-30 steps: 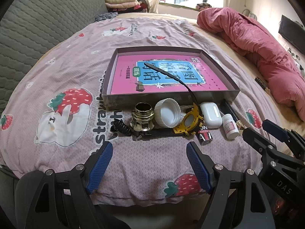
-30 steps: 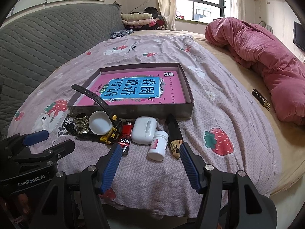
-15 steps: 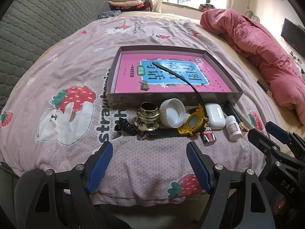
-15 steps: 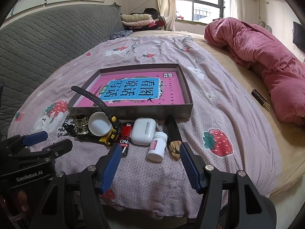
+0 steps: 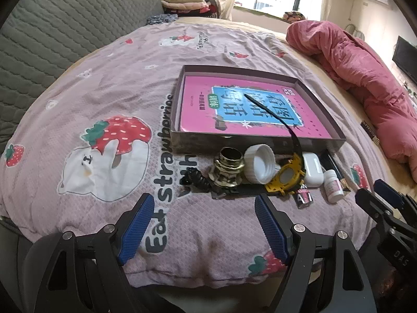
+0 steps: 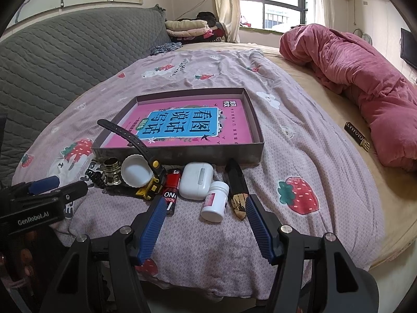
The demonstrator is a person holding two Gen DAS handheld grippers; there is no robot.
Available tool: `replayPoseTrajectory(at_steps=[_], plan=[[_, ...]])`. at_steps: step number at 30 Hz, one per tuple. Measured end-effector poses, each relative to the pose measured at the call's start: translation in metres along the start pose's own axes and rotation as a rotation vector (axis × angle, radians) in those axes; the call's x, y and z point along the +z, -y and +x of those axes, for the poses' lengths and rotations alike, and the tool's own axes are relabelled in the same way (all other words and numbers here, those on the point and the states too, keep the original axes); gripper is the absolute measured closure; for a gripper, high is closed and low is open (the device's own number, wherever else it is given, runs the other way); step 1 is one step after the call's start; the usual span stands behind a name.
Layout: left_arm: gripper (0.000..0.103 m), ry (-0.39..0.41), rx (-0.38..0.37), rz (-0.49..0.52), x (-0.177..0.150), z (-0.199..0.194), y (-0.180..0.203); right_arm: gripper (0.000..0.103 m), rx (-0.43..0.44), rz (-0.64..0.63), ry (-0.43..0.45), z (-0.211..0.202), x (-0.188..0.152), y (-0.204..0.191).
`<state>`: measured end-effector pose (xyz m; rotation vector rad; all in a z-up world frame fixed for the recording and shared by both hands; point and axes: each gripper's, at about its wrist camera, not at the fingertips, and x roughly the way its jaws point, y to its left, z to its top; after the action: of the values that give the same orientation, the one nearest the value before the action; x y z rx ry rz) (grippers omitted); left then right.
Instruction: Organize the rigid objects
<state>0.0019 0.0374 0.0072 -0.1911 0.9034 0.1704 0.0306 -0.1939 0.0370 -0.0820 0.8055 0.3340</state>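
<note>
Both tongs, left (image 5: 203,223) and right (image 6: 206,223), hang wide open and empty at the bed's near edge. Clutter lines the tray's (image 6: 182,154) front wall, nothing packed yet. Next, probably the right closing on the bottle (image 6: 215,200).

Left gripper (image 5: 203,224): black triangular-cutout arms, ribbed blue finger pads (image 5: 135,230), silver screws. Right gripper (image 6: 206,224): same build; white "GenRobot.AI" lettering on the black body at frame left.
</note>
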Motion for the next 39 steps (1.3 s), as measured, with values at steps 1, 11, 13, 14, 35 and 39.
replayPoseTrajectory(at_steps=[1,11,13,14,35,39], plan=[[0.023,-0.002,-0.004,-0.004,0.001,0.001,-0.001,0.041,0.001,0.002,-0.001,0.001,0.000,0.000],[0.023,0.013,-0.028,-0.010,0.009,0.006,-0.011,0.041,0.016,0.013,-0.014,0.010,-0.002,0.004],[0.023,0.023,-0.033,-0.003,0.011,0.006,-0.010,0.041,0.016,0.015,-0.018,0.011,-0.002,0.005],[0.023,0.026,-0.038,0.001,0.011,0.007,-0.010,0.040,0.018,0.015,-0.019,0.012,-0.002,0.005],[0.044,-0.102,-0.095,-0.094,0.017,0.060,-0.031,0.040,0.026,0.011,-0.051,0.022,-0.006,0.005],[0.054,-0.120,-0.124,-0.099,0.018,0.068,-0.029,0.040,0.015,0.027,-0.050,0.023,-0.006,0.008]])
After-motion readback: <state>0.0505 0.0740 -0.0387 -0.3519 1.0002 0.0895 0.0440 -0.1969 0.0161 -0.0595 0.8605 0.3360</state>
